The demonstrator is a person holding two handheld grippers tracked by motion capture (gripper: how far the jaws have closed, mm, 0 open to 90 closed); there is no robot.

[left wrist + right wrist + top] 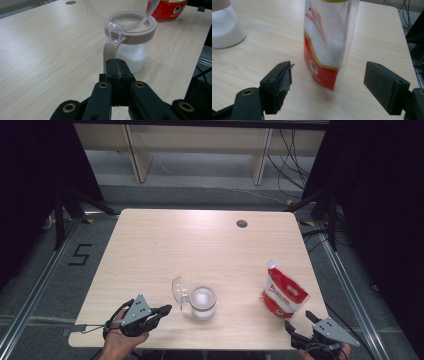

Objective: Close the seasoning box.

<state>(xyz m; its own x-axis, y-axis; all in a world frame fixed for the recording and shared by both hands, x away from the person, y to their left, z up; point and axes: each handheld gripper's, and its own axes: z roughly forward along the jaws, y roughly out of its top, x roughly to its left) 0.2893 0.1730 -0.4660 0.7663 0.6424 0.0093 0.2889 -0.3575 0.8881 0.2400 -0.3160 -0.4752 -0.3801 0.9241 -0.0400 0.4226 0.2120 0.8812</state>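
A clear jar (pixel 203 303) holding white powder stands near the table's front, with a beige rim (pixel 140 37) and its clear lid (pixel 180 290) hinged open to the left. My left gripper (pixel 166 309) lies just left of the jar, jaws shut, tips (pixel 116 65) right at the beige strap (pixel 108 53) below the hinge. A red and white pouch (pixel 283 293) of white powder stands at the right. My right gripper (pixel 299 320) is open close in front of the pouch (pixel 324 45). Its jaws stand wide on either side of the pouch without touching.
A dark round hole (pixel 242 223) sits near the table's far edge. The jar (pixel 224 27) is at the far left of the right gripper view. Metal floor rails and a "5" mark (pixel 80 254) flank the table; cables (pixel 295 160) hang at the back right.
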